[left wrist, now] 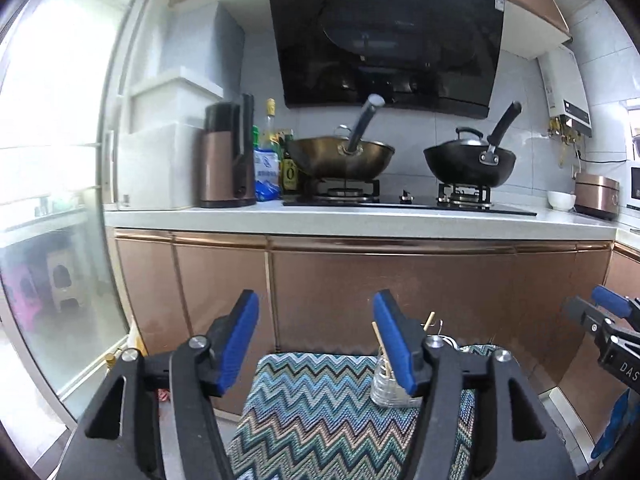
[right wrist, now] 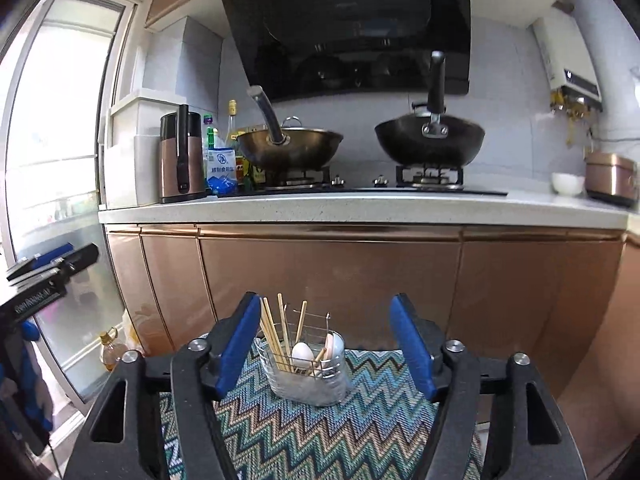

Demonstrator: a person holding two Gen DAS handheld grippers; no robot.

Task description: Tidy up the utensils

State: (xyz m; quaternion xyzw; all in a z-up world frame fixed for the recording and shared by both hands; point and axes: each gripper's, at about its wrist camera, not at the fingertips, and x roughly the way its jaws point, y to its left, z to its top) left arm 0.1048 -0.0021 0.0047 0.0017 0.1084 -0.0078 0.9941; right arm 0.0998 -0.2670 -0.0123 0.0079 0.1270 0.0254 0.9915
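Observation:
A clear glass utensil holder [right wrist: 306, 372] stands on a zigzag-patterned cloth [right wrist: 320, 436]. Inside it are several wooden chopsticks [right wrist: 272, 334] and white spoons [right wrist: 304, 354]. My right gripper [right wrist: 326, 350] hovers just in front of the holder, open, with the holder seen between its blue pads and untouched. In the left wrist view the same holder [left wrist: 386, 384] is mostly hidden behind the right finger, with chopstick tips [left wrist: 378, 340] poking up. My left gripper [left wrist: 316, 340] is open and empty over the cloth [left wrist: 320, 420]. Each gripper shows at the other view's edge.
Bronze cabinet doors [right wrist: 340, 280] stand close behind the cloth. On the white counter [right wrist: 360, 206] above sit two woks [right wrist: 292, 148] [right wrist: 430, 140] on a gas hob, a kettle [right wrist: 180, 160], bottles, a salt bag and a white bowl [right wrist: 568, 184]. A glass sliding door [left wrist: 52, 200] is at left.

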